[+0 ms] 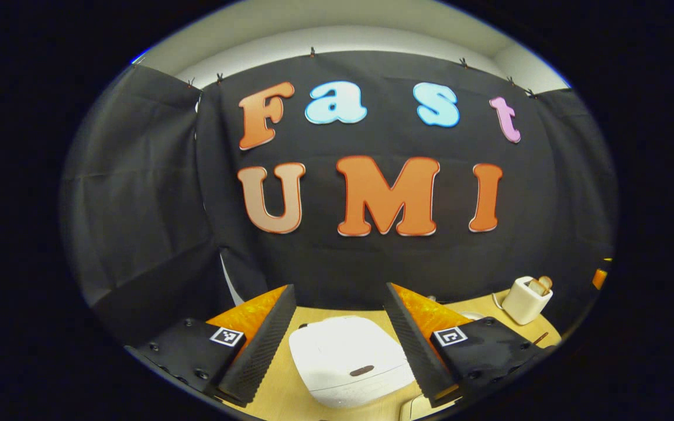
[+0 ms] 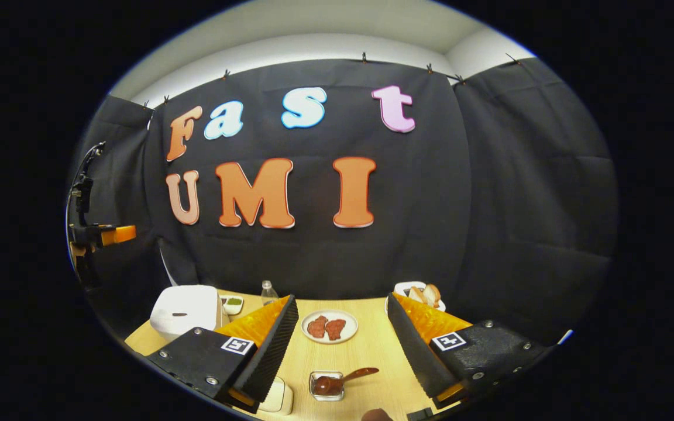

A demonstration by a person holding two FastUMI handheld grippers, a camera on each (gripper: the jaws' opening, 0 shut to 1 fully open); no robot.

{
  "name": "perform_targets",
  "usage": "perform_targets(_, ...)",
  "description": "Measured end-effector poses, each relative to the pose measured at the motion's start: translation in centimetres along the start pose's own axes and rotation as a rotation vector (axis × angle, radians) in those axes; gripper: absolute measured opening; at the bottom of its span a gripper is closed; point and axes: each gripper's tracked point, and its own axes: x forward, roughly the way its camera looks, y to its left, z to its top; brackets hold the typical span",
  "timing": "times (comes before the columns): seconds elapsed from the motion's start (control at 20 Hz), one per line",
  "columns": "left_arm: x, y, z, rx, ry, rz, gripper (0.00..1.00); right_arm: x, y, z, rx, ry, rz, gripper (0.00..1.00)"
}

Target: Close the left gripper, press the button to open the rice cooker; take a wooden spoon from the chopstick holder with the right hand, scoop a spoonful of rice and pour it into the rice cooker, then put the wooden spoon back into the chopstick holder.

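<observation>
Our left gripper [image 1: 340, 339] holds its jaws wide and empty, and the closed white rice cooker [image 1: 350, 359] sits on the desk [image 1: 281, 392] straight ahead between and below them, its dark button [image 1: 361, 370] on the side nearest us. We judge the jaws must close first, then drop onto that button. Our right gripper [image 2: 343, 345] also hangs wide and empty; from there the cooker lies off to the left, by the desk's left edge.
</observation>
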Motion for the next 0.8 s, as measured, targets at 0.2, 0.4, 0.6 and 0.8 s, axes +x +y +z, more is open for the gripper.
perform_targets(0.2,-4.5,2.0,4.2,0.010,-0.097,0.006,1.00,-1.0,1.4,5.4,-0.008,-0.100,0.029,0.95)
perform_targets(0.4,-7.0,4.1,5.5,0.008,-0.130,0.012,1.00,-2.3,1.7,9.0,0.005,-0.176,0.014,1.00)
perform_targets(0.6,-7.9,5.6,6.2,-0.010,-0.134,0.020,1.00,-3.7,2.9,9.4,0.021,-0.175,0.025,0.95)
perform_targets(0.8,-8.7,6.9,6.3,-0.012,-0.146,0.035,1.00,-4.2,4.0,8.5,-0.001,-0.153,0.040,1.00)
